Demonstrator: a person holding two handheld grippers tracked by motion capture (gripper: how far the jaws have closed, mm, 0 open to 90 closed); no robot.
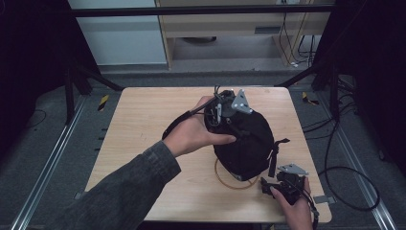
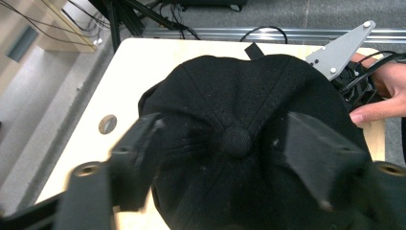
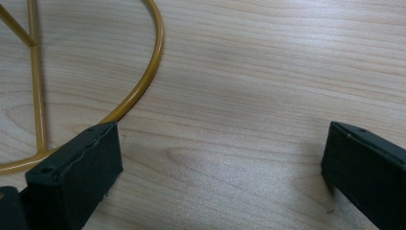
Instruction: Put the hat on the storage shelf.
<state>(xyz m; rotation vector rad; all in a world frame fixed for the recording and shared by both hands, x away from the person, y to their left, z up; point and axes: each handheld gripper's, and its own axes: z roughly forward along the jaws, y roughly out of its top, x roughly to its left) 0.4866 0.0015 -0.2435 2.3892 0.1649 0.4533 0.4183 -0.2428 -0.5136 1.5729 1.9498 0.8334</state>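
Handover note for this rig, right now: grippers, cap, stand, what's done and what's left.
Left gripper: over the top of the black cap, jaws open either side of its crown button, not gripping.
Right gripper: low on the table beside the cap, jaws open, holding nothing.
Cap sits on the gold wire stand, whose ring base lies flat on the table.
Done: cap seems placed on the stand.
Left: likely back both grippers away.

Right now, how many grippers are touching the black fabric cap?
1. The left gripper sits open over the black fabric cap's crown; the right gripper is open near the gold wire stand, apart from it.
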